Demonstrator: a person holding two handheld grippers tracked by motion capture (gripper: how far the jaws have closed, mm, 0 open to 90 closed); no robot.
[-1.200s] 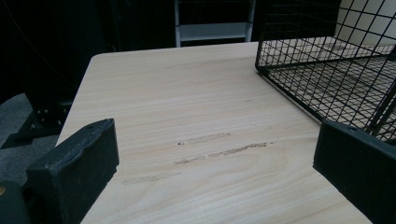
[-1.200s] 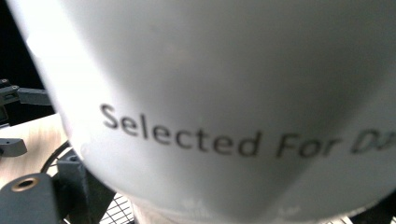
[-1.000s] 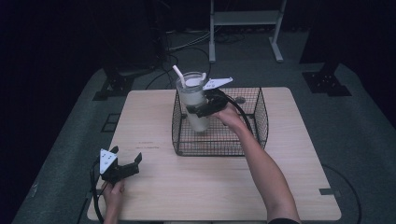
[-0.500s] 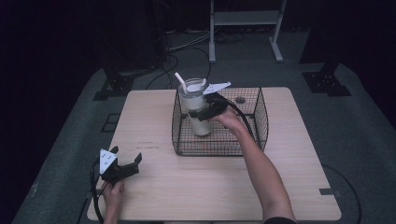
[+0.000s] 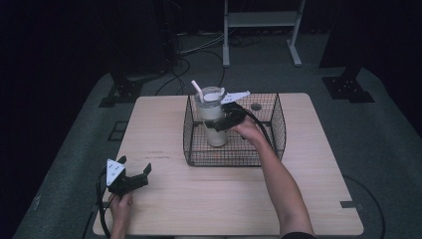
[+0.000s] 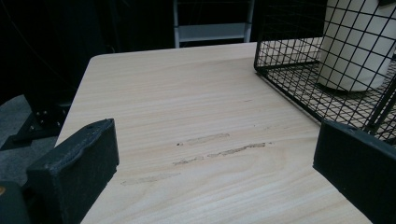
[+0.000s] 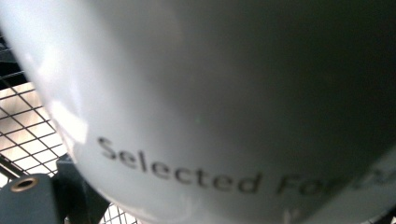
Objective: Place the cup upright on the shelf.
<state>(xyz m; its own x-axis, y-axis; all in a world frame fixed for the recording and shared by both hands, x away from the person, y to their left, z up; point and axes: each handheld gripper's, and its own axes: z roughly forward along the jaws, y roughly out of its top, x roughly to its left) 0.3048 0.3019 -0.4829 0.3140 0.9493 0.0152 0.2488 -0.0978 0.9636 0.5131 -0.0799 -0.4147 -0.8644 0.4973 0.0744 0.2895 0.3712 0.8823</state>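
A white tumbler [image 5: 213, 119] with a straw and a clear lid stands upright in the left part of a black wire basket [image 5: 234, 155]. My right gripper [image 5: 225, 121] is shut on its middle from the right side. In the right gripper view the tumbler's wall [image 7: 210, 93], with grey lettering, is pressed close to the camera, and one dark finger [image 7: 72, 189] shows at the lower left. In the left gripper view the tumbler's base [image 6: 355, 51] looks to rest on the basket floor [image 6: 299, 88]. My left gripper [image 5: 135, 164] sits open on the table [image 5: 209, 199] at the front left, with nothing between its jaws.
The basket stands at the table's middle back, and its left wall is beside the tumbler. Bare wood [image 6: 187, 121] lies between the left gripper and the basket. A metal stand [image 5: 259, 30] and cables sit on the dark floor behind the table.
My right gripper has brought the tumbler down a little, deeper into the basket. The left gripper has stayed in place.
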